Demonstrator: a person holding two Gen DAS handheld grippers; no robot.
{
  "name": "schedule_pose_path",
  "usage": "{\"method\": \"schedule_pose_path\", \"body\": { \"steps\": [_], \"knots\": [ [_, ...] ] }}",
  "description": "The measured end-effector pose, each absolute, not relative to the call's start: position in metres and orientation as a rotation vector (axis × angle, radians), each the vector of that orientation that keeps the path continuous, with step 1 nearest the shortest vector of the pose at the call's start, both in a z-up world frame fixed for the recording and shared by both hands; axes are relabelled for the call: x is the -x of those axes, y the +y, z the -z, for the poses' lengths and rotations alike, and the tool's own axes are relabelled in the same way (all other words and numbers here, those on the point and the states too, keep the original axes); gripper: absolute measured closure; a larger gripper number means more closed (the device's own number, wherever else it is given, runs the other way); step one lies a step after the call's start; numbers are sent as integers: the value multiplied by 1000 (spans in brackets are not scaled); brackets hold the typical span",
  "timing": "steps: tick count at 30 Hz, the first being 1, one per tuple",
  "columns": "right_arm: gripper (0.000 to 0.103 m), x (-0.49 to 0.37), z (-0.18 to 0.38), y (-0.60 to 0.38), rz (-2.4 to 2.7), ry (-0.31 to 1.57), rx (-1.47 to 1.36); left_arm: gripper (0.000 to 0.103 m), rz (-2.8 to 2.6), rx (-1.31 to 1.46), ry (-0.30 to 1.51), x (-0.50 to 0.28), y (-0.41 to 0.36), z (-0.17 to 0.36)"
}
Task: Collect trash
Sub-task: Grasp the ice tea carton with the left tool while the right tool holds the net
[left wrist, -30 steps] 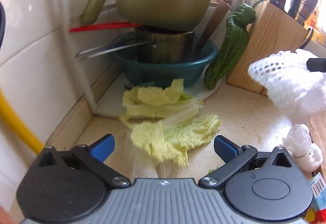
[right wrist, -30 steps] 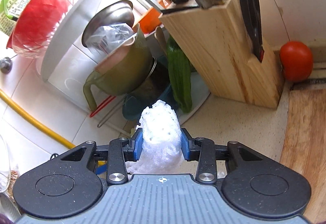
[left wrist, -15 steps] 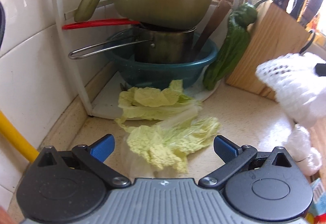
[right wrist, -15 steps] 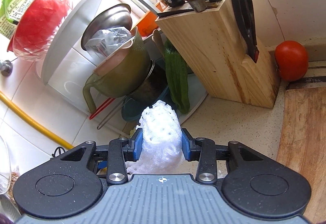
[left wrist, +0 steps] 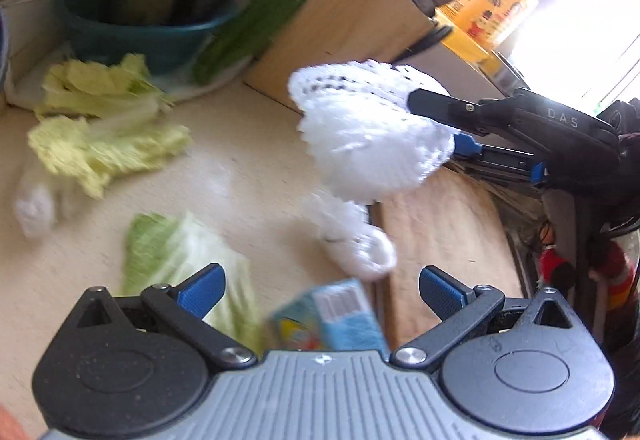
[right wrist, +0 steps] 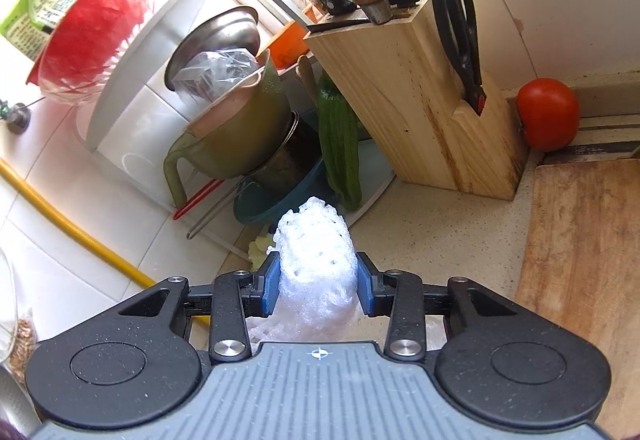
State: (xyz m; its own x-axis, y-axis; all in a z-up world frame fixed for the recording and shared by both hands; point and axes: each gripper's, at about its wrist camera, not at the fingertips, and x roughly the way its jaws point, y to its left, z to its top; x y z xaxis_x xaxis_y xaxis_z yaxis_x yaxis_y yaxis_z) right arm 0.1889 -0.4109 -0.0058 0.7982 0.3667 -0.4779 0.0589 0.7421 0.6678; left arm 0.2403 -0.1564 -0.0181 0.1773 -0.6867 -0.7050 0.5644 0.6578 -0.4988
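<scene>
left wrist: motion-blurred, window glare upper right | right wrist: sharp, bright, fisheye-bent edges

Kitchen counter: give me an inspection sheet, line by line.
Surface: speckled counter; wooden cutting board at its right.
Job's things: white foam net; cabbage leaves; small carton; crumpled white plastic.
Clutter: knife block, tomato, green pepper, stacked pots.
Grippers: right gripper shut on the foam net; left gripper open, over the carton.
Cables: nothing seen.
Surroundings: tiled wall, yellow hose.
</scene>
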Motion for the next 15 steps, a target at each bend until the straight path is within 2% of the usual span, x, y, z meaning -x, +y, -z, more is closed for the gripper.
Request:
{"method": "schedule_pose_path", "body": {
  "steps": [2,8,12,13,15],
  "knots": [
    [53,-177,5,-415,-186,627,-727,2,915,121,1097,-225,-169,16],
    [53,-148,-8,-427,-207,575,-693,2,848,46,1112,-198,-205,23],
    [53,-137,-8,-430,-243,560,-688,10,681,-45,1161,-192,-211,41],
    [53,-135,-7,-432,-253,560,-696,14,643,-52,1176,-191,-209,47],
    [54,-130,-3,-436,-274,559,-712,44,584,-51,1199,-190,-205,57]
  ]
}}
